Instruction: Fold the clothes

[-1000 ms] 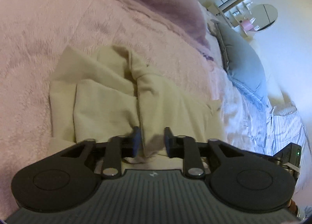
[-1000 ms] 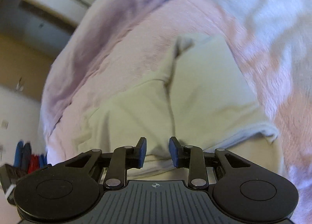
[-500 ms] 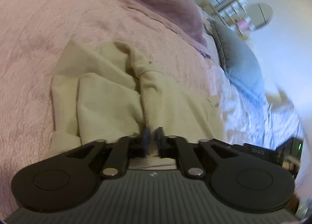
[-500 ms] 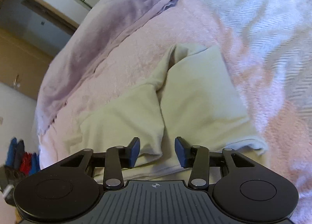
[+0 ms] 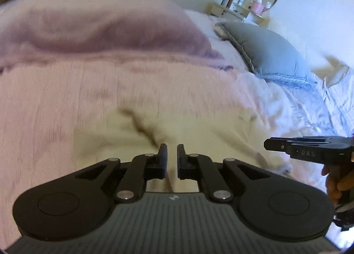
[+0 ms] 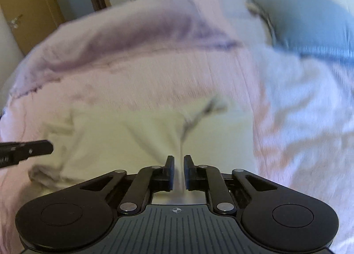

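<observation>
Left wrist view: the left gripper is pinching the near hem of the cream garment, jaws nearly closed with a thin ridge of cloth running up between them. The right gripper is showing at the right edge of this view, a hand under it. Right wrist view: the right gripper is likewise clenching a fold of the same garment; its jaws have just been opening a little, yet cloth is still pulled taut between the pads. The left gripper is poking in from the left.

The garment is lying on the pink blanket on the bed, rumpled, with a dark crease down its middle; grey pillow beyond. Both views are blurring.

Judgement: folding is hardly begun. The garment is gripped at two points on the near edge, apparently for lifting or spreading. Flattening and every actual fold are remaining
</observation>
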`<state>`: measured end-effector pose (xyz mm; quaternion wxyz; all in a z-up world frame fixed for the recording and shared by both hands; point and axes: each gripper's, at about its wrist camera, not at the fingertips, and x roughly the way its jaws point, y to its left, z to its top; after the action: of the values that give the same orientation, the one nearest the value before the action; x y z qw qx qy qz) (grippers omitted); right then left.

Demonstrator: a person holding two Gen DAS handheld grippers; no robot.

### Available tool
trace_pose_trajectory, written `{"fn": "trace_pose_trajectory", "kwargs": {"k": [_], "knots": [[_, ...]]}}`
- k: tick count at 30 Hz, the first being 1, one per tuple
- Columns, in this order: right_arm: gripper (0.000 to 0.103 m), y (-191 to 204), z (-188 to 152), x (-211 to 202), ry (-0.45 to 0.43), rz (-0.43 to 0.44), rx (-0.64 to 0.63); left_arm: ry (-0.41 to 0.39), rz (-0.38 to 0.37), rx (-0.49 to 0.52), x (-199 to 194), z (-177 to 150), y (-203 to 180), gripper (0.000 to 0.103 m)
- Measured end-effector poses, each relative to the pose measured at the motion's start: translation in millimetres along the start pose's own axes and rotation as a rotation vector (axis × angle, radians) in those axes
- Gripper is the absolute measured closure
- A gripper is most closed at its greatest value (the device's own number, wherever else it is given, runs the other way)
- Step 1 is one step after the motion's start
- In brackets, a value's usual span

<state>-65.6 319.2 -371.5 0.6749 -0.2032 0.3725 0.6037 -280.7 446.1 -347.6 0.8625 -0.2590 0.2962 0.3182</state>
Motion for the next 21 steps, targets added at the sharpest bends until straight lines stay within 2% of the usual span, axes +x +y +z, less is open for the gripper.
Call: {"fn": "trace_pose_trajectory", "kwargs": {"k": [2,4,5,8,11,13,15,16,17,19,21], "knots": [[0.090,7.1,8.0,8.1,-0.032,0.030,-0.019,0.031,-0.016,0.045,19.4,1.9,-3.7,0.099],[0.090,9.8,10.3,29.6,0.034,0.054,-0.055,0.093,-0.035,0.078,41.9,-2.9,-5.9,0.097],[0.089,11.0,11.1,40.9,0.071,0.065,-0.074,0.121,-0.015,0.096,48.7,-10.5,-7.5,0.096],[0.089,4.9,-1.2,54.9,0.142,0.020,-0.141,0.107,0.024,0.132,36.3,-27.9,-12.6,0.095],[0.089,2.0,-6.9,22.5,0.083,0.001,-0.125,0.063,0.051,0.094,7.8,-36.0,-12.5,0.095],[0.085,0.5,-13.8,-0.8,0.032,0.008,-0.108,0.084,0.076,0.092,2.7,-48.5,-13.5,0.095],[0.077,2.6,-30.5,-1.7,0.086,-0.005,-0.116,0.102,0.125,0.113,1.6,-59.2,-17.6,0.094],[0.077,3.8,-39.4,-0.9,0.119,-0.012,-0.122,0.107,0.145,0.122,-0.1,-64.2,-19.9,0.095],[0.077,5.1,-48.3,-0.2,0.151,-0.020,-0.128,0.089,0.140,0.113,-11.1,-66.0,-23.9,0.095],[0.077,7.9,-57.0,-27.9,0.077,0.006,-0.109,0.053,0.130,0.095,-33.1,-70.5,-31.9,0.094],[0.076,5.9,-70.8,-51.9,0.052,0.013,-0.090,0.065,0.116,0.091,-52.7,-88.2,-40.6,0.094]]}}
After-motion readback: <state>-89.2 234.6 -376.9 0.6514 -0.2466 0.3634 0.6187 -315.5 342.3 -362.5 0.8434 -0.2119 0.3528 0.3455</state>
